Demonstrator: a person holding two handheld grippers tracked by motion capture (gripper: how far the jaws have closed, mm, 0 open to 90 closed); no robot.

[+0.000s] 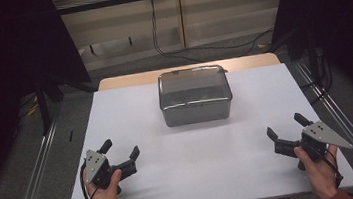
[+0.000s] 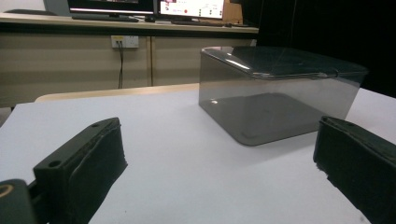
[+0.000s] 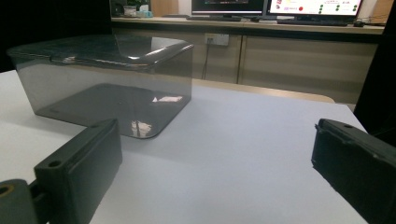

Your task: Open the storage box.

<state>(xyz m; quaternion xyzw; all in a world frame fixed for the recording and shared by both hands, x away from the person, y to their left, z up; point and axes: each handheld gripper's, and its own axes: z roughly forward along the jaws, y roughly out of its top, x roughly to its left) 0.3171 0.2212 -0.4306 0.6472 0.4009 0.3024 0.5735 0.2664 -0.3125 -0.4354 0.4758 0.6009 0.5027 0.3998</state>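
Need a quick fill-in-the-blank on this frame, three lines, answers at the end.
1. The smoky see-through box has its lid ____.
2. The left gripper and the right gripper both have their jaws ____.
3. The box stands on the ____ table, apart from both grippers.

Missing words: on; open; white

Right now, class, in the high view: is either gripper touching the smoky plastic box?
No. The left gripper and right gripper rest near the table's front edge, jaws open, well short of the lidded box.
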